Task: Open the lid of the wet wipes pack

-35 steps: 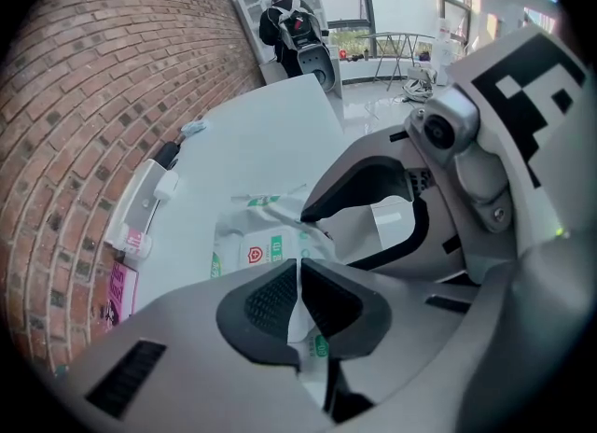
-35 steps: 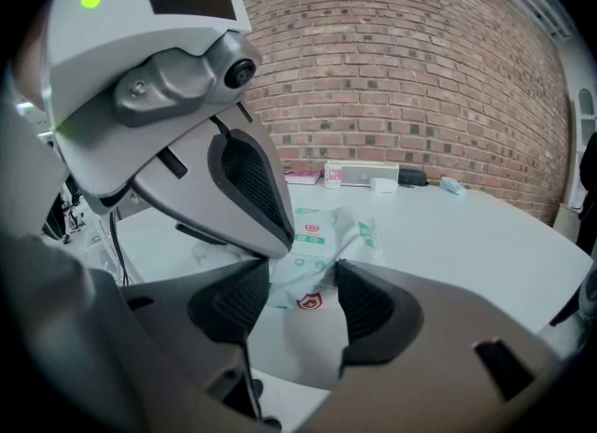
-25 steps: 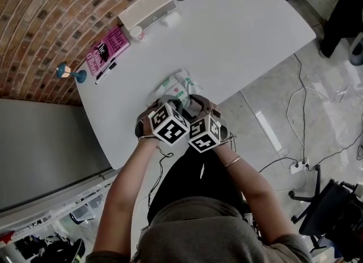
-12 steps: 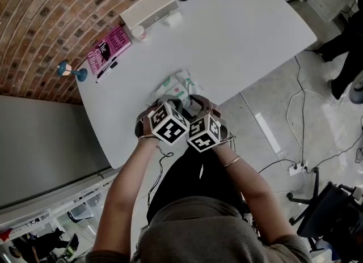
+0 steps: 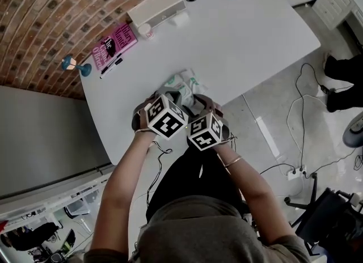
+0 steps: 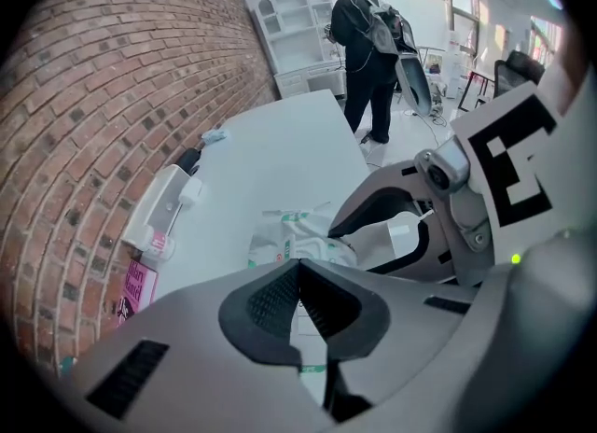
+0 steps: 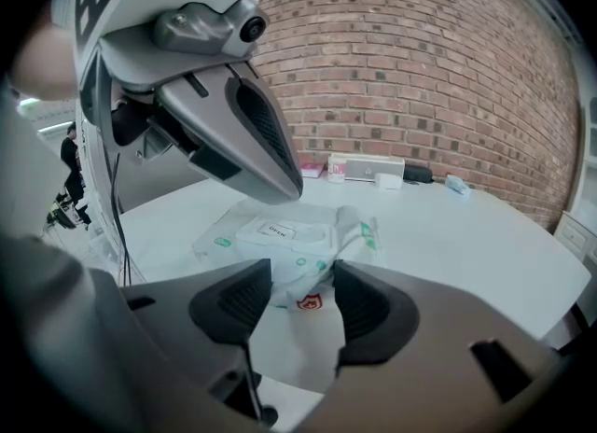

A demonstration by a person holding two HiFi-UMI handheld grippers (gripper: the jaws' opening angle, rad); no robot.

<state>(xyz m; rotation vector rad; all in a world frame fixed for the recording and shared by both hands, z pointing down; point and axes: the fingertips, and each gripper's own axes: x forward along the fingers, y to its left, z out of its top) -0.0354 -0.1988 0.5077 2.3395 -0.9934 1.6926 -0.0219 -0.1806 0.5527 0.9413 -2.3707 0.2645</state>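
The wet wipes pack (image 5: 180,81) lies on the white table (image 5: 255,35) near its front edge. In the right gripper view its white flip lid (image 7: 280,231), labelled OPEN, lies flat on the pack (image 7: 224,240). My left gripper (image 6: 298,277) is shut, with nothing visible between its pads. Its tip (image 7: 291,188) hangs just above the lid. My right gripper (image 7: 303,300) grips the near end of the pack, where the wrapper with the red logo fills the gap between its pads. In the head view both marker cubes hide the jaws.
Along the brick wall stand a white box (image 5: 157,8), a small jar (image 5: 145,29), a pink book (image 5: 115,45) and a pen (image 5: 110,68). A person (image 6: 368,39) stands beyond the table's far end. Cables (image 5: 306,120) lie on the floor to the right.
My left gripper has lifted a little above the pack, still shut. The right gripper has kept its place. The person at the right edge has walked on.
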